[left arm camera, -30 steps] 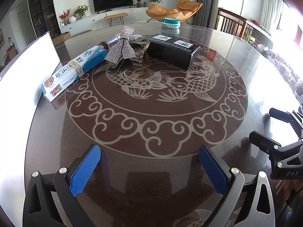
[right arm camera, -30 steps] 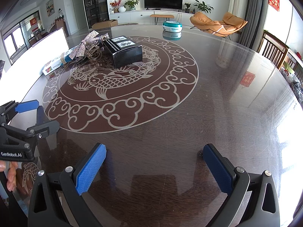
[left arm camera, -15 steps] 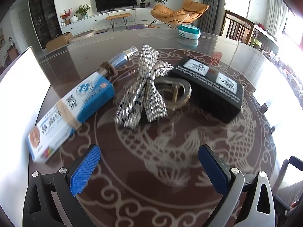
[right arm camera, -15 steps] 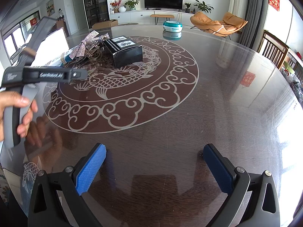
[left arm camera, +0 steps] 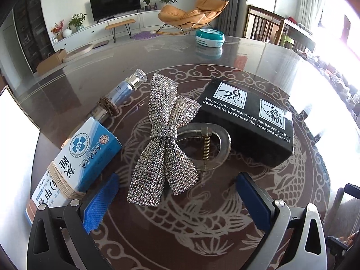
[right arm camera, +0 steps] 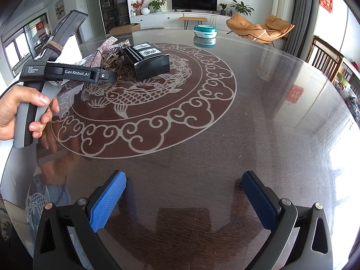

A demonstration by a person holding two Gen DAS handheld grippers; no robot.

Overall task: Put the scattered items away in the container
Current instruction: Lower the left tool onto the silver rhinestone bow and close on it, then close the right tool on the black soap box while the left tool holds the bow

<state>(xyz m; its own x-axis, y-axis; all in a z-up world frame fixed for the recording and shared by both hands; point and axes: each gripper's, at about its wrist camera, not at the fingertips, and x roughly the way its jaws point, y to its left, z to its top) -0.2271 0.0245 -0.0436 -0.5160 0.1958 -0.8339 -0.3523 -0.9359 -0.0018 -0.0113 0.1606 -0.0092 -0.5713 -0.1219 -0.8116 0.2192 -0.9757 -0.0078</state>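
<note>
A rhinestone bow hair clip [left arm camera: 165, 144] with a clear claw [left arm camera: 213, 144] lies on the round table. A blue and white toothpaste box [left arm camera: 74, 162] lies to its left, a slim spray bottle [left arm camera: 121, 94] behind that, and a black box [left arm camera: 245, 121] to the right. My left gripper [left arm camera: 177, 200] is open, just short of the bow, with its left pad [left arm camera: 101, 202] beside the toothpaste box. My right gripper [right arm camera: 183, 202] is open and empty over bare table near the front edge. The white container [left arm camera: 15, 148] stands at the far left.
A teal round tin [left arm camera: 209, 38] sits at the table's far side; it also shows in the right wrist view [right arm camera: 205, 31]. The left gripper's body and the hand holding it [right arm camera: 29, 103] show at the left of the right wrist view. Chairs stand beyond the right edge.
My left gripper has moved forward across the table to the cluster of items, ending just short of the bow. My right gripper has stayed still.
</note>
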